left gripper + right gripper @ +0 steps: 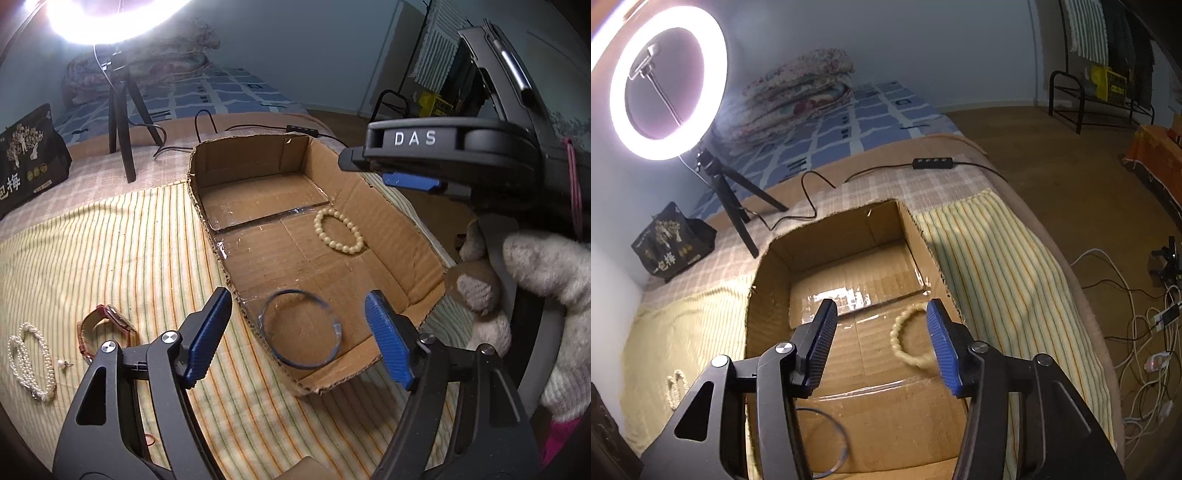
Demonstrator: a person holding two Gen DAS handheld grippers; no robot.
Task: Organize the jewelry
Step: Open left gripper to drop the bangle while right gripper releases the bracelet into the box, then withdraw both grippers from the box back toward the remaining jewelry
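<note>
An open cardboard box (373, 206) lies on a striped cloth. Inside it lie a cream bead bracelet (338, 230) and a clear blue-edged bangle (300, 334). My left gripper (295, 332) is open and empty above the bangle at the box's near end. My right gripper (881, 345) is open and empty above the box, the bead bracelet (910, 341) just below its right finger; the bangle (827, 443) shows under it. It shows from the side in the left wrist view (391, 168). On the cloth left of the box lie a red-strapped watch (105, 325), a pearl necklace (31, 363) and a small pearl earring (61, 364).
A ring light on a tripod (735, 206) stands behind the box, its cable and switch (932, 162) trailing across the bed. A black bag (27, 162) stands at the far left. Folded quilts (798, 96) lie at the back. Cables litter the floor (1145, 332) at right.
</note>
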